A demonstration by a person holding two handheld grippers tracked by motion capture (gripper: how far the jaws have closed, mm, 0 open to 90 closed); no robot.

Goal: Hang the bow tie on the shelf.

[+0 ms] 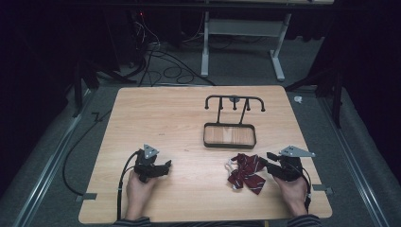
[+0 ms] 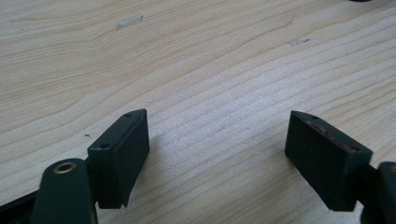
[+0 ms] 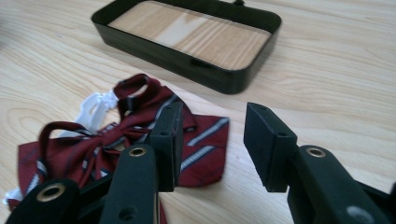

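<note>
A dark red bow tie [image 1: 246, 172] [image 3: 98, 144] with grey stripes and a white strap lies crumpled on the wooden table [image 1: 179, 123], near the front right. My right gripper [image 1: 268, 159] [image 3: 212, 140] stands open just to its right, jaws low over the tie's nearest corner, nothing between them. A black stand with a wood-floored tray [image 1: 229, 136] [image 3: 196, 39] and an upper bar of hooks [image 1: 235, 102] sits behind the tie. My left gripper [image 1: 166, 165] [image 2: 217, 154] rests open at the front left over bare wood, holding nothing.
Past the table's far edge, cables lie on the grey floor [image 1: 165, 71] by a white desk frame [image 1: 243, 42]. Metal rails [image 1: 52, 161] run along the floor on both sides of the table.
</note>
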